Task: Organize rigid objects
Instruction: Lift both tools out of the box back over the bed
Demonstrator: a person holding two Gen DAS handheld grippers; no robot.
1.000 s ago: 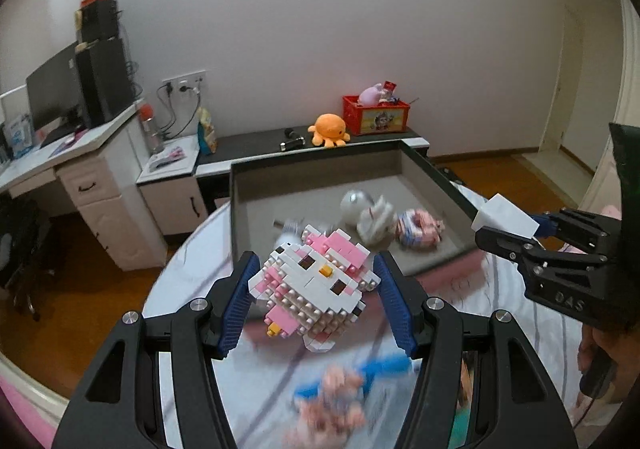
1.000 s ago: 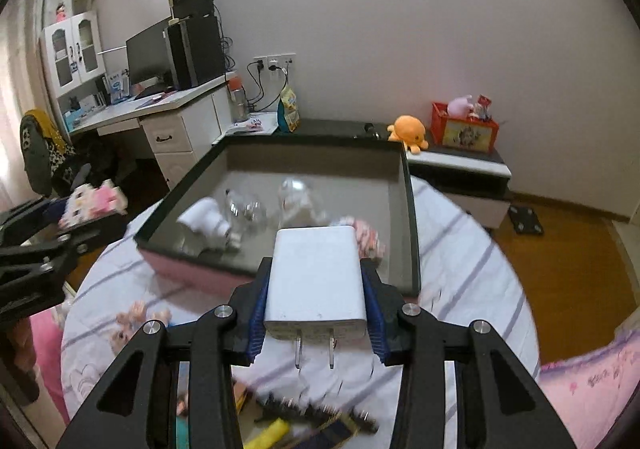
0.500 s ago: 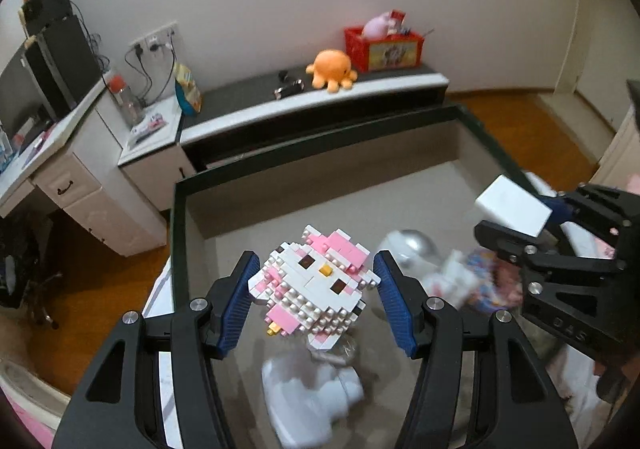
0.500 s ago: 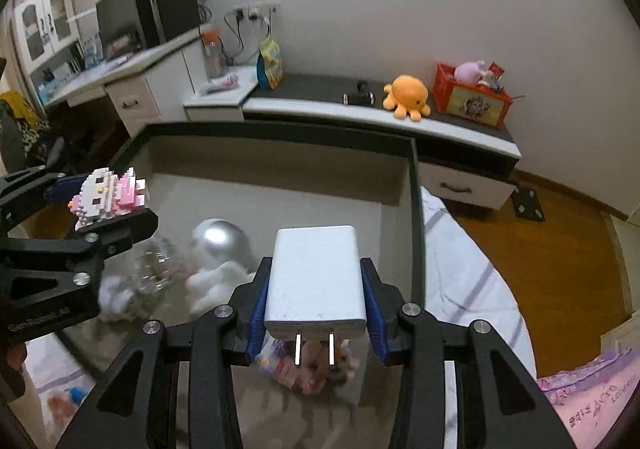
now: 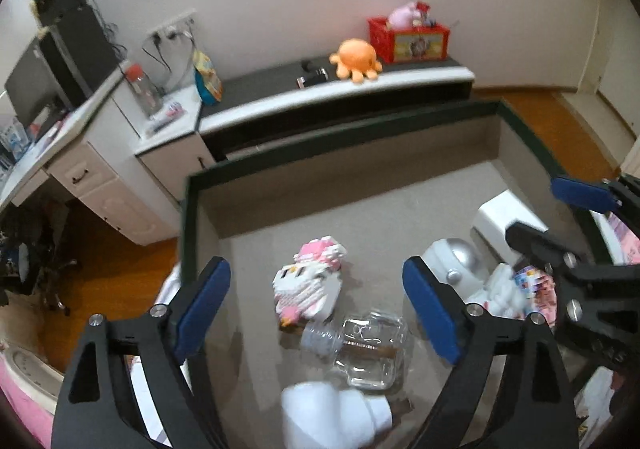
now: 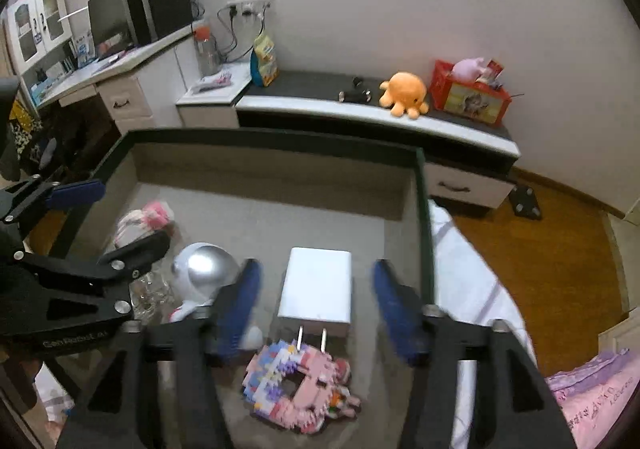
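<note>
Both grippers hover over a dark-rimmed grey box (image 5: 192, 209) (image 6: 420, 185). My left gripper (image 5: 316, 309) is open and empty; the pink-and-white brick cat (image 5: 310, 285) lies on the box floor below it. My right gripper (image 6: 316, 305) is open and empty; the white plug adapter (image 6: 316, 289) lies on the box floor between its fingers, prongs toward me. The adapter (image 5: 504, 219) also shows in the left wrist view. In the box also lie a silver-headed white astronaut figure (image 6: 202, 269), a clear glass bottle (image 5: 360, 349), a pink brick model (image 6: 300, 385) and a white object (image 5: 328, 417).
The box stands on a table with a white striped cloth (image 6: 472, 289). Behind are a low cabinet (image 5: 340, 97) with an orange octopus plush (image 5: 357, 59) and a red box (image 5: 412, 39), and a desk (image 6: 112, 77) at the left. A pink bedcover (image 6: 592, 393) lies at the right.
Both grippers moved down over the box and opened. The brick cat dropped from the left gripper and the plug adapter from the right one; both now lie on the box floor.
</note>
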